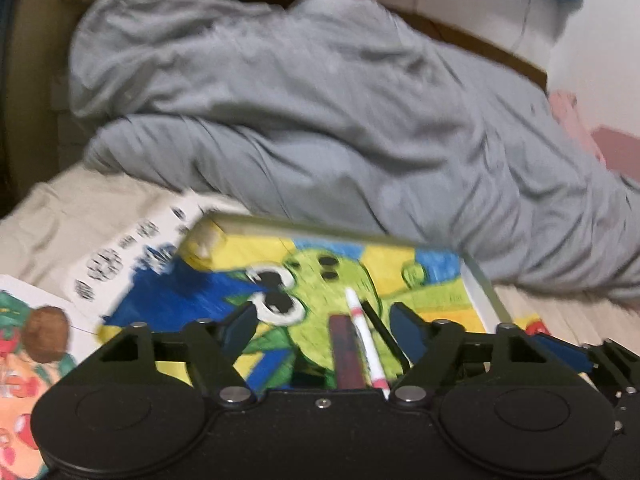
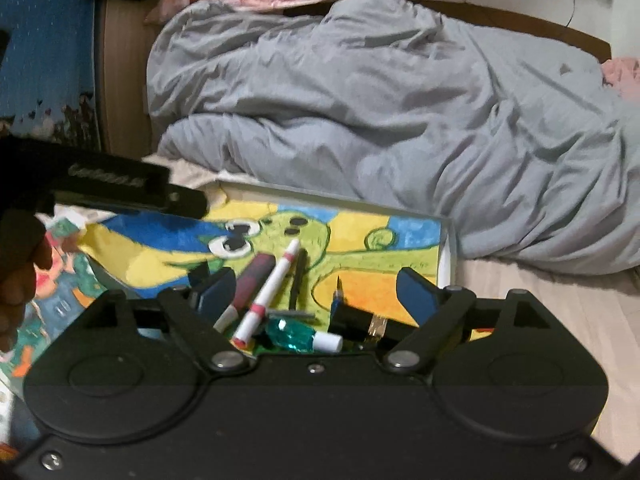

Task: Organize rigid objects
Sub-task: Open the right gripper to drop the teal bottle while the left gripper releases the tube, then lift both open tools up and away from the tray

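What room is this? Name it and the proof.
Likely a bedroom: a rumpled grey duvet on a bed with a wooden headboard. A frog drawing and pens lie on the bed.

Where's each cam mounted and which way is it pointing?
Left wrist: on left gripper, jaws open, facing painted box, pens and grey duvet; own fingers show.
Right wrist: on right gripper, jaws open, over the pens; left gripper and person's hand show.
Shared: box, white pen, duvet.
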A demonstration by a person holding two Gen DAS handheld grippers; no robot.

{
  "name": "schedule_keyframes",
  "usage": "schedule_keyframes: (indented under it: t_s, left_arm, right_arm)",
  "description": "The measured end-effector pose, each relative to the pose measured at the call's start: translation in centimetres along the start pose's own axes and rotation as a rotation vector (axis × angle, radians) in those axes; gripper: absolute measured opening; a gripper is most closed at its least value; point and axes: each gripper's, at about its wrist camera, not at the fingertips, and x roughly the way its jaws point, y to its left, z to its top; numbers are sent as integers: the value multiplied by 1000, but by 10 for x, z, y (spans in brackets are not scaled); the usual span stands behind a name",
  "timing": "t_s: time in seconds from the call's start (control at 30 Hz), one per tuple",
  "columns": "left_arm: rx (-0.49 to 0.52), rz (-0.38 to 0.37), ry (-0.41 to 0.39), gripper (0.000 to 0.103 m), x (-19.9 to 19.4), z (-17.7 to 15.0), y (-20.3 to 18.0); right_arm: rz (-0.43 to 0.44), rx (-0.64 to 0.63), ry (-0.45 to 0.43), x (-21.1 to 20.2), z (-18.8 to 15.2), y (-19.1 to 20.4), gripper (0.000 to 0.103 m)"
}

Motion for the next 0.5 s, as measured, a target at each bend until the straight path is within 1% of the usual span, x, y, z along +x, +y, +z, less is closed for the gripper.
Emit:
schedule_keyframes:
  t_s: [0.03,0.07,0.13,0.2,0.27,0.37,0.43,0.5]
  left_arm:
    - [-3,6,-18,79,-7,1,2]
    - [-5,15,-42,81,-17,2,3]
    - [-1,33,-83,85,-34,5,5]
    - [6,48,-129,93,-53,6,5]
    - [10,63,-169,95,-71,6,4]
    - [4,84,-215,102,-99,3,6]
    - [3,111,-248,102,-116,-2,6]
    - [-8,129,-264,102,-133,-8,9]
  right_arm:
    - [-3,6,-12,-6,3,0,94]
    - [-4,11,-27,-13,7,0,96]
    - [0,13,-46,-27,13,1,97]
    - [-4,11,-71,-41,18,3,102]
    - [-4,9,-95,-54,24,4,102]
    - [-8,31,-132,-73,31,5,102]
    - [-12,41,-155,-86,33,6,102]
    - [-19,50,-176,-97,32,5,102]
